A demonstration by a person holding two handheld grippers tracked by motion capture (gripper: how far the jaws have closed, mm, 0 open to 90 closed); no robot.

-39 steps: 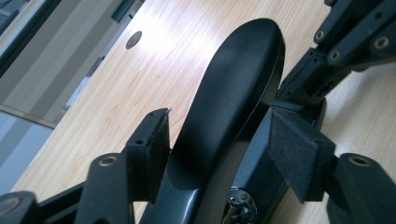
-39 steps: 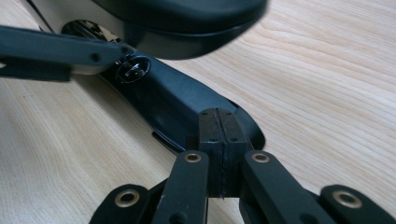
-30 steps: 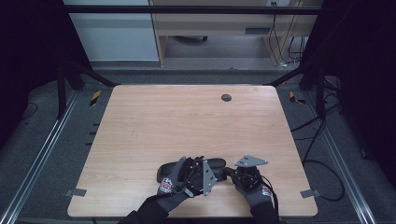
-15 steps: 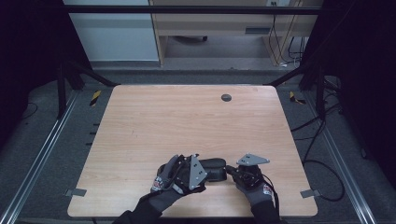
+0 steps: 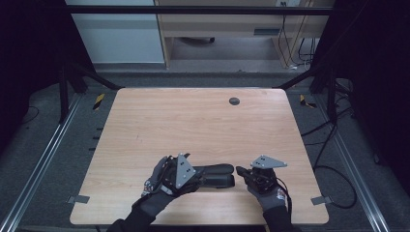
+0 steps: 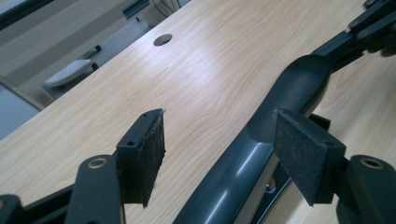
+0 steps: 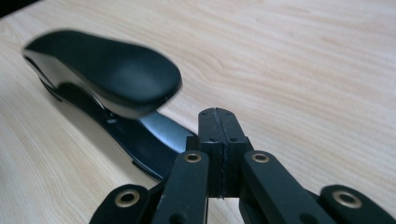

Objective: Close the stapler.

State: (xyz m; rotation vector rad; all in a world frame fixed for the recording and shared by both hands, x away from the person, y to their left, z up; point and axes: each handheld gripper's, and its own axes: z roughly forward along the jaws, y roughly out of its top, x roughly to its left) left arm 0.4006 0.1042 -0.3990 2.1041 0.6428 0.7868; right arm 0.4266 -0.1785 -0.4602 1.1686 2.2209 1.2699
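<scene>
Plainly, the thing in hand is a black stapler (image 5: 216, 175), lying on its side-to-side axis near the near edge of the wooden table (image 5: 193, 121), between the two gloved hands. The left gripper (image 5: 186, 175) stands at its left end with jaws spread; in the left gripper view the stapler's glossy top arm (image 6: 261, 140) runs between the two foam pads (image 6: 152, 144), which stand clear of it on one side and just beside it on the other, so nothing is pinched yet. The right gripper (image 7: 218, 135) has its jaws pressed together with nothing between them, its tip resting at the stapler's right end over the flat metal base (image 7: 154, 135). I judge the stapler to be stiff and moderately heavy for its size, with weight low in the metal base. Its plastic top looks smooth and rounded, so pads could slide along it. It is also hinged: a grip on the top arm alone may let the base swing open. The safer hold seems to be across the body's flat sides, near the middle, catching top and base together.
</scene>
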